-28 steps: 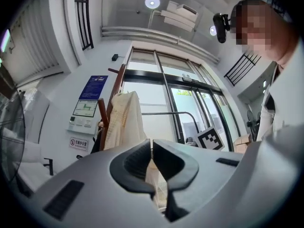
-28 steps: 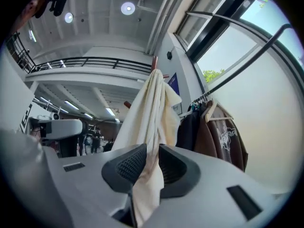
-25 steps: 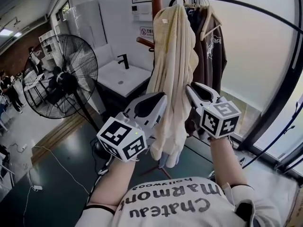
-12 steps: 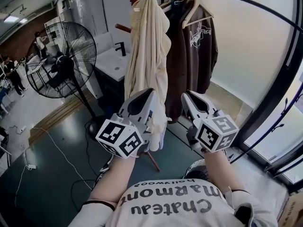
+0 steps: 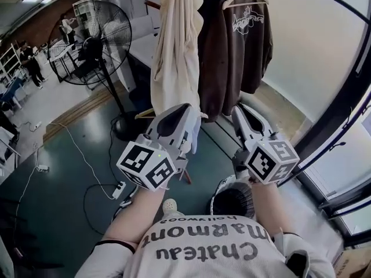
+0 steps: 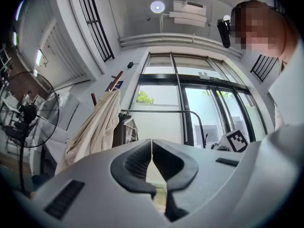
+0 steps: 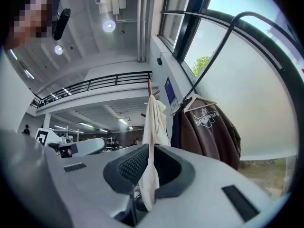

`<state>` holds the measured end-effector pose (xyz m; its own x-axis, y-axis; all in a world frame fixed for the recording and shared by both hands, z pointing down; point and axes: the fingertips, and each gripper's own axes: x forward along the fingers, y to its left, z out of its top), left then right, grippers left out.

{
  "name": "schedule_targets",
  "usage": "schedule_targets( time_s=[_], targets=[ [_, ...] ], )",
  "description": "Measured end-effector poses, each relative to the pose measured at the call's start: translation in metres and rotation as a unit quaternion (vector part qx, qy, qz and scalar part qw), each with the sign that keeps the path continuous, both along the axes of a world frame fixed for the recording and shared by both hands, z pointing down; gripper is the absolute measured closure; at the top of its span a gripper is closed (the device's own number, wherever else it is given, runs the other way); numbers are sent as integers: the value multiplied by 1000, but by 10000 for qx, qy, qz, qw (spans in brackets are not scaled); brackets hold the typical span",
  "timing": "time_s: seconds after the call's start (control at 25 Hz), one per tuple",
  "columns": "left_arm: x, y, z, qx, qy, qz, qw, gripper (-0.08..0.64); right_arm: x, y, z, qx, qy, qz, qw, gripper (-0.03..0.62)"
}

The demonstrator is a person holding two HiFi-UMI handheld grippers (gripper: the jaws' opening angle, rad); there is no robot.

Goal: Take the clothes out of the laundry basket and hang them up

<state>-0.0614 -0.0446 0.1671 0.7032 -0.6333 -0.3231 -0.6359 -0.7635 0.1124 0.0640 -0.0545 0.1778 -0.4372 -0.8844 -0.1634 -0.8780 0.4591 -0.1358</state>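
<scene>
A cream garment (image 5: 174,51) hangs from a wooden coat stand, and a brown hoodie (image 5: 237,45) hangs on a hanger beside it. My left gripper (image 5: 184,110) is shut and empty, just in front of the cream garment's lower hem. My right gripper (image 5: 241,109) is below the hoodie's hem and touches no cloth. Its jaws have just been closing and stand a narrow slit apart with nothing between them. In the right gripper view (image 7: 149,148) the distant cream garment (image 7: 154,118) shows through that slit. A dark round laundry basket (image 5: 231,201) sits on the floor by my feet.
A large pedestal fan (image 5: 90,45) stands to the left. A power strip (image 5: 119,189) and cables lie on the dark floor. A curved black clothes rail (image 5: 348,7) and a black window frame (image 5: 324,126) close off the right side. People stand far off at the left.
Both grippers have drawn back and lower, away from the cream garment. The right jaws have narrowed. The head view has tipped down, so the floor and the basket now show.
</scene>
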Motion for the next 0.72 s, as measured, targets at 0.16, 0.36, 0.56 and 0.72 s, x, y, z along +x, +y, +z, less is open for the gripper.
schedule_targets(
  time_s=[0.16, 0.36, 0.56, 0.72],
  targets=[
    [-5, 21, -5, 4, -54, -107, 9999, 548, -6, 16, -1, -34, -101, -150, 9998, 538],
    [-14, 41, -16, 30, -85, -120, 9999, 548, -21, 33, -13, 9, -68, -206, 9998, 538],
    [-27, 51, -24, 133, -26, -130, 9998, 548, -33, 47, -17, 62, 39, -185, 9998, 538],
    [-38, 55, -26, 39, -51, -49, 10000, 548, -40, 52, -21, 37, -107, -116, 9999, 538]
  ],
)
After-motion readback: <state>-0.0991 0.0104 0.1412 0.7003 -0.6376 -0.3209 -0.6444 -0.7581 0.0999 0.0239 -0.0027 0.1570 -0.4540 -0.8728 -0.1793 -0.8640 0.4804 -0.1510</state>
